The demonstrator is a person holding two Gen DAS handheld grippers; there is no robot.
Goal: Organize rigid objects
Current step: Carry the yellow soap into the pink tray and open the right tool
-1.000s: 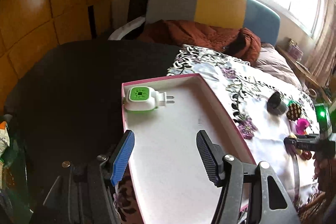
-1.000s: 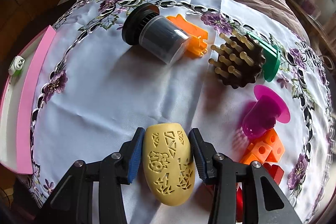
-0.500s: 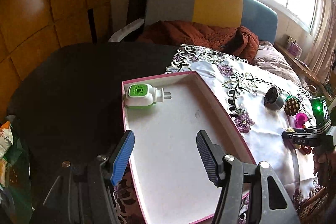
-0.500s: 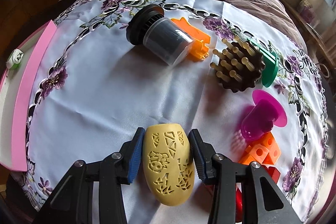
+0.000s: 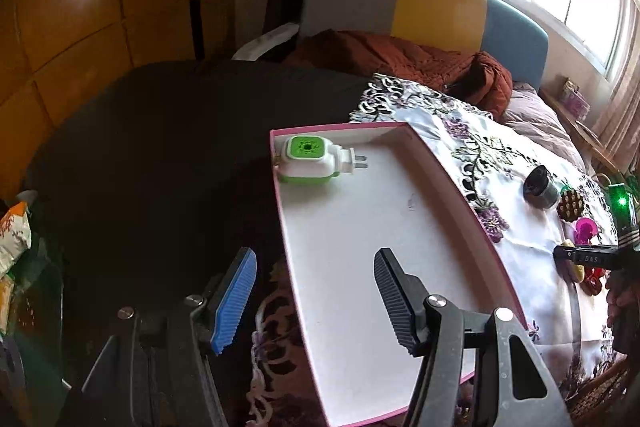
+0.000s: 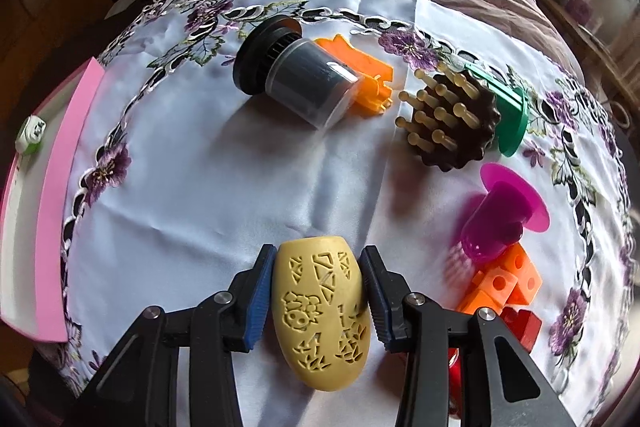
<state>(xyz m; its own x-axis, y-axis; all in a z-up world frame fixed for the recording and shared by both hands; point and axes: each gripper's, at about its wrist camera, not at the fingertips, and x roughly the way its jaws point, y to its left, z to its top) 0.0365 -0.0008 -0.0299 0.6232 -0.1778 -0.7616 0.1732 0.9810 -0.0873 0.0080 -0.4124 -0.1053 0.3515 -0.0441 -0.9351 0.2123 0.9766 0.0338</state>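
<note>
My right gripper [image 6: 318,267] is shut on a yellow carved egg-shaped piece [image 6: 320,315], its pads pressing both sides just over the white embroidered cloth [image 6: 200,167]. Ahead on the cloth lie a black-lidded jar [image 6: 296,83], an orange piece [image 6: 360,71], a brown peg brush [image 6: 452,115], a green disc [image 6: 512,115], a magenta cup [image 6: 500,223] and orange cubes [image 6: 504,279]. My left gripper [image 5: 312,291] stands open and empty over the near part of a pink-rimmed white tray [image 5: 400,227]. A green-and-white plug-in device [image 5: 308,159] lies in the tray's far corner.
The tray sits half on a dark round table [image 5: 160,147], half on the cloth. A sofa with a brown blanket [image 5: 400,55] is behind, below a bright window. A snack bag [image 5: 12,231] is at the far left. A red block [image 6: 520,323] lies by the cubes.
The left gripper has drifted, so the tray now sits further right and its near edge shows. The right gripper stays clamped on the yellow egg-shaped piece in the same spot.
</note>
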